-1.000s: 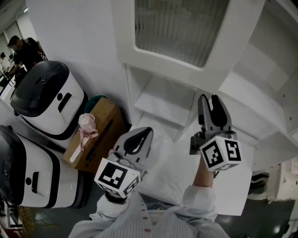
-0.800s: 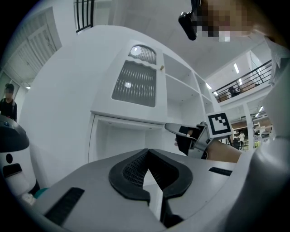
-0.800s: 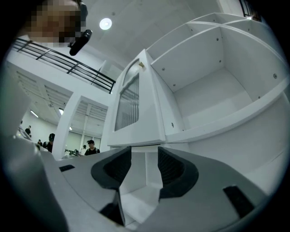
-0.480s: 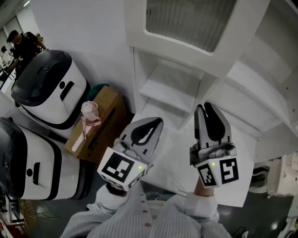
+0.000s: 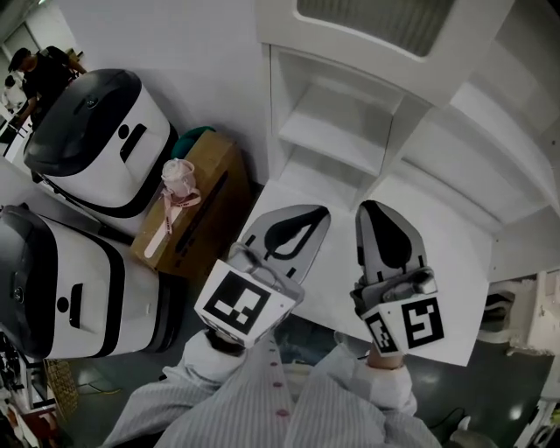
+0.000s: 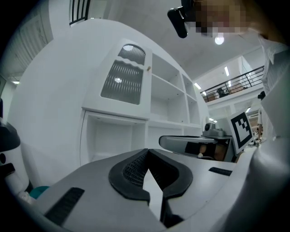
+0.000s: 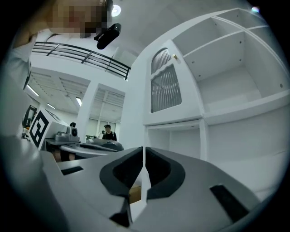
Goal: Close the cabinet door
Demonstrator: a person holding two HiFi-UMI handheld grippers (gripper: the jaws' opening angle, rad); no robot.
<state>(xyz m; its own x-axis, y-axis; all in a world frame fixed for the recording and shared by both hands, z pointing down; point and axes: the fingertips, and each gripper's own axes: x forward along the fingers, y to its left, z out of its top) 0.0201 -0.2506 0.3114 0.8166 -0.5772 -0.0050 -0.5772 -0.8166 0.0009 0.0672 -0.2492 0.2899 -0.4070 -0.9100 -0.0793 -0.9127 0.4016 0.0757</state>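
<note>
The white cabinet's door (image 5: pixel 376 19), with a ribbed glass pane, is cut off by the top edge of the head view. In the left gripper view the door (image 6: pixel 124 84) seems to lie flat against the cabinet front, its small knob (image 6: pixel 148 69) at the right edge. Both grippers point level at the cabinet, side by side over its white ledge (image 5: pixel 446 262) and well short of the door. My left gripper (image 5: pixel 322 210) (image 6: pixel 147 151) is shut and empty. My right gripper (image 5: pixel 371 206) (image 7: pixel 143 148) has just been closing and is shut with nothing between its jaws.
Open white shelves (image 5: pixel 346 131) sit below and to the right of the door. Two white-and-black machines (image 5: pixel 96 140) (image 5: pixel 61 289) stand at the left. A cardboard box (image 5: pixel 210 210) with a pink item (image 5: pixel 179 179) on it stands beside the cabinet. People (image 5: pixel 39 66) are far off at the top left.
The right gripper's jaws went from open to shut. Both grippers drew back from the cabinet and lower in the head view; the door slid toward the top edge of the picture.
</note>
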